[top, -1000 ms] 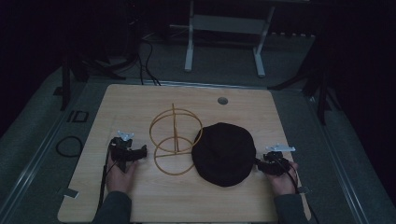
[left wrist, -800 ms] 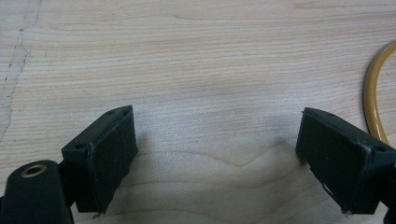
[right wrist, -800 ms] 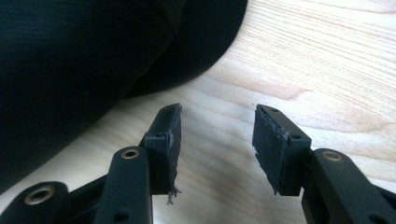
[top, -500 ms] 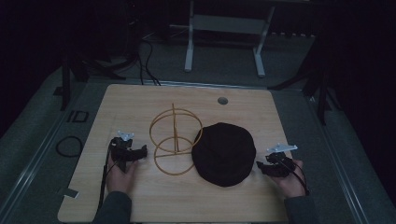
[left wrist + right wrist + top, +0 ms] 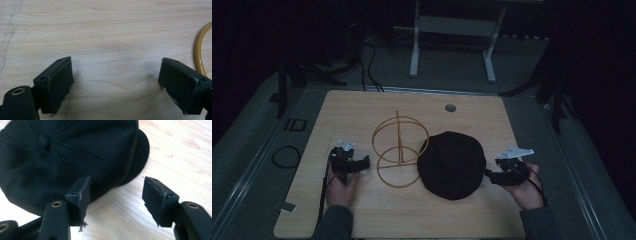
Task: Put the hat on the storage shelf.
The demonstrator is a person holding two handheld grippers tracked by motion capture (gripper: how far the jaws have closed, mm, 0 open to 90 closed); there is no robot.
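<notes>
The black cloth cap with a short stiff brim lies flat on the pale wooden table, right of centre, just beside the yellow wire stand of hoops on an upright post; from above its left edge looks to touch or overlap the stand's lower ring, though I cannot tell which; the right gripper sits low at the cap's right edge, jaws spread wide and holding nothing; in the right gripper view one jaw sits in front of the cap's rim while the other is over bare wood, so the right gripper straddles the brim edge without pinching it; the left gripper rests left of the stand, equally released, and in its own view the left gripper frames only wood grain with a curve of yellow wire at the far right.

The risk, as I judge it: closing on soft cloth alone could bunch the crown and let it slip; dragging the cap leftward could snag or tip the light stand; the cap itself looks soft, panelled, with a button on top, sagging slightly.
</notes>
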